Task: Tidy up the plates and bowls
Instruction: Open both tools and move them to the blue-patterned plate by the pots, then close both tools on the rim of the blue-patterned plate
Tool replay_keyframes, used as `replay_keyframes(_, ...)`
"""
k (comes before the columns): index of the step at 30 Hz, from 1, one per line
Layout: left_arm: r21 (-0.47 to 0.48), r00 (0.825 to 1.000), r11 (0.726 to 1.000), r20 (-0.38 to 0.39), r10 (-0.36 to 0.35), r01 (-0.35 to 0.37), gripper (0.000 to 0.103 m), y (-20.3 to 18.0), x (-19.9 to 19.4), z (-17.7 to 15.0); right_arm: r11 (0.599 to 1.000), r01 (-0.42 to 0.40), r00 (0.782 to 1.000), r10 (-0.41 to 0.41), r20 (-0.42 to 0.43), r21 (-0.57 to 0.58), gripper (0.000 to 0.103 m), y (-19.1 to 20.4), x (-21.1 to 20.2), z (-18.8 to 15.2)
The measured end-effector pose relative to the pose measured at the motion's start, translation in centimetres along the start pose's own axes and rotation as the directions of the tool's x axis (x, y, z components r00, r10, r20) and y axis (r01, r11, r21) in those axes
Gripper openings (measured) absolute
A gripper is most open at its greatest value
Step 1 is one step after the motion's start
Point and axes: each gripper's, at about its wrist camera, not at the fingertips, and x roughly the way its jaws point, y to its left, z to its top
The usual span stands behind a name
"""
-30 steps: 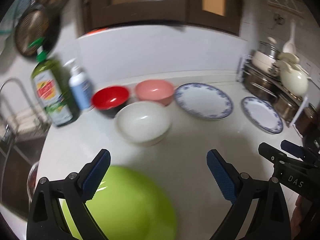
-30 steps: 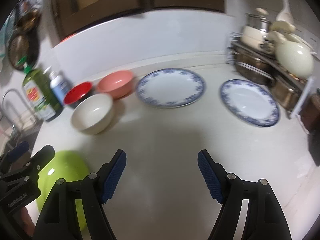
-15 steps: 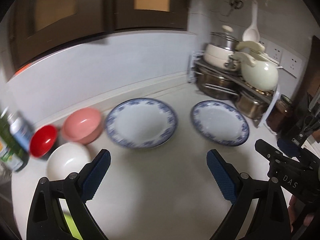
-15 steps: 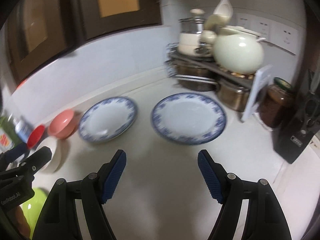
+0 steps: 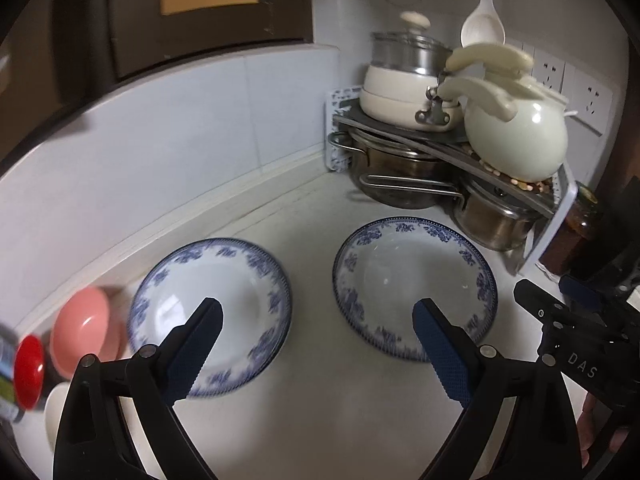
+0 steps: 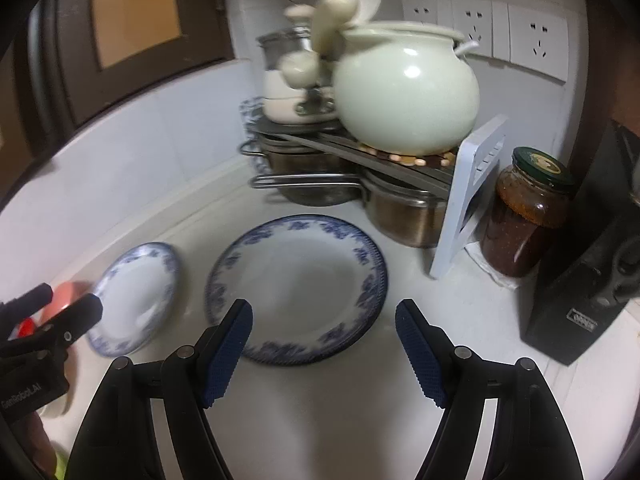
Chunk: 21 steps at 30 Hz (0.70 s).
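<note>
Plates come first: two blue-rimmed plates lie flat and empty on the white counter, side by side and apart. The right plate (image 6: pixel 296 284) sits just in front of a metal pot rack (image 6: pixel 360 148); the left plate (image 5: pixel 210 316) lies nearer the bowls. Left of that plate stands an empty pink bowl (image 5: pixel 84 334), then a red bowl (image 5: pixel 28 372) at the frame's edge, and a white bowl (image 5: pixel 54 420) partly hidden behind the gripper's arm; whether anything is in those two I cannot tell.

The left gripper (image 5: pixel 318 352) hangs above the counter with its jaws spread wide and nothing between them; its fingertips appear over the near rims of both plates. The right gripper (image 6: pixel 324 354) is likewise released, jaws wide apart and empty, above the near edge of the right plate.

On the rack's top shelf stands a round pale-green pot (image 6: pixel 406 96) with a cream lidded pot (image 5: pixel 400 88) to its left; steel pots (image 6: pixel 404 212) are tucked underneath. Right of the rack, a lidded glass jar (image 6: pixel 524 216) holds a brown-red preserve, beside a black box (image 6: pixel 588 280).
</note>
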Motion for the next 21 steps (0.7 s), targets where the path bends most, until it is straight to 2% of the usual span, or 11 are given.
replay_keyframes(11, 0.034, 0.996, 0.999, -0.075, -0.039, 0.041, 0.087, -1.7, 9.0, 1.5, 0.996, 0.064, 0.996, -0.059, -0.068, 0.064, 0.075, -3.4, 8.5, 1.0)
replay_keyframes(13, 0.042, 0.995, 0.998, -0.088, -0.049, 0.053, 0.083, -2.0, 10.2, 1.6, 0.995, 0.072, 0.995, -0.067, -0.078, 0.068, 0.075, -3.7, 9.6, 1.0)
replay_keyframes(21, 0.046, 0.985, 0.996, -0.155, -0.071, 0.079, 0.078, -2.4, 14.2, 1.7, 0.992, 0.082, 0.99, -0.07, -0.125, 0.096, 0.074, -4.6, 12.9, 1.1)
